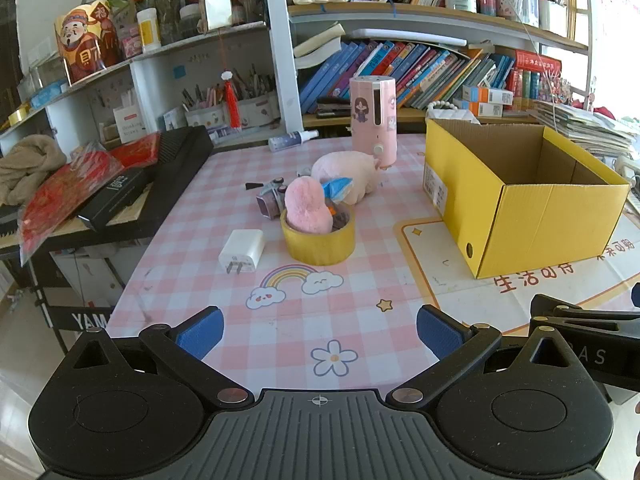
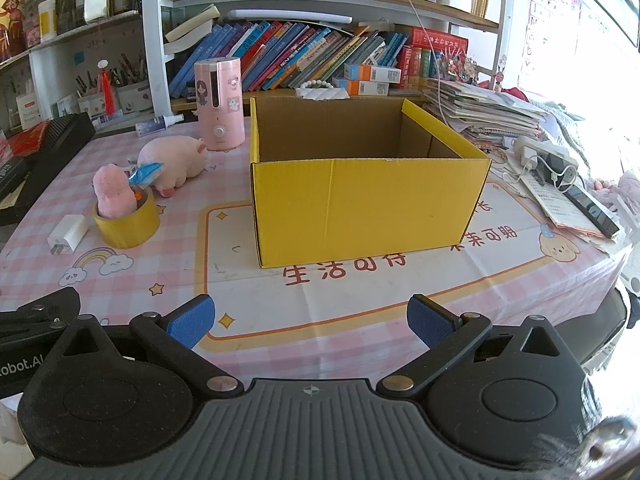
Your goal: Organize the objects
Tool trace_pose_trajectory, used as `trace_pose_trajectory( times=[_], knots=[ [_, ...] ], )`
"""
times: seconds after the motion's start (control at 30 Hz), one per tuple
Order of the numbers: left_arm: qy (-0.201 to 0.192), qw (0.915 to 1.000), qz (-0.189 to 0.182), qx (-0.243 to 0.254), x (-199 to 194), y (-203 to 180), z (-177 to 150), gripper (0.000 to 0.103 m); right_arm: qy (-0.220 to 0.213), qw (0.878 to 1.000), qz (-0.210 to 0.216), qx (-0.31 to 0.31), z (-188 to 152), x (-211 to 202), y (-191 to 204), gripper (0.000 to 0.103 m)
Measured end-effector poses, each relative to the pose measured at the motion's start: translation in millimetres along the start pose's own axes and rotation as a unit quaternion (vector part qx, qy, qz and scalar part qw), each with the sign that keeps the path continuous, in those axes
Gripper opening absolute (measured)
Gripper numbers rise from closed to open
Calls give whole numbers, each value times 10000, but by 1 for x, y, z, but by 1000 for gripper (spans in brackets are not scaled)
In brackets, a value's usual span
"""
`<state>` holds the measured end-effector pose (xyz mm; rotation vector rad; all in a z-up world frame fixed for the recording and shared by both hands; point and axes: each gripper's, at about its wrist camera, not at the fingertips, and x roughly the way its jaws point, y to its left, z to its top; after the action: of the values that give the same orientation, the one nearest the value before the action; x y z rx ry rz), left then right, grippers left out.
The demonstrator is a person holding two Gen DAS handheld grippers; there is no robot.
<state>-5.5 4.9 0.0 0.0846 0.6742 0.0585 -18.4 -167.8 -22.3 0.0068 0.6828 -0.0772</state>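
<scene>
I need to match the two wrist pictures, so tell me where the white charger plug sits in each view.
Left wrist view: the white charger plug lies left of centre, just left of the yellow tape roll.
Right wrist view: the plug lies at the far left, again left of the tape roll.
Shared landmark: the yellow cardboard box.

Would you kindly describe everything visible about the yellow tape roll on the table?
The yellow tape roll is a wide, glossy ring lying flat on the pink checked tablecloth, hole upward. A fuzzy pink plush piece stands in its hole, leaning against the rim, with a small dark and orange item beside it that is too hidden to identify. A white charger lies just left of it, apart; the yellow cardboard box sits to its right, not touching.
</scene>
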Motion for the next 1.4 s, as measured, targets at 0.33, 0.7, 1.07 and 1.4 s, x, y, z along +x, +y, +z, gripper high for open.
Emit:
trace_pose_trajectory(
  times=[0.33, 0.7, 1.07, 1.4],
  knots=[
    [0, 10000, 2, 0, 0, 0, 0, 103, 2, 10000, 1, -9, 0, 1, 1, 103],
    [2, 10000, 3, 0, 0, 0, 0, 103, 6, 10000, 7, -15, 0, 0, 1, 103],
    [47, 10000, 4, 1, 2, 0, -4, 103, 43, 10000, 9, -15, -2, 1, 1, 103],
    [44, 10000, -66, -8, -1, 2, -4, 103, 73, 10000, 14, 0, -4, 2, 1, 103]
  ],
)
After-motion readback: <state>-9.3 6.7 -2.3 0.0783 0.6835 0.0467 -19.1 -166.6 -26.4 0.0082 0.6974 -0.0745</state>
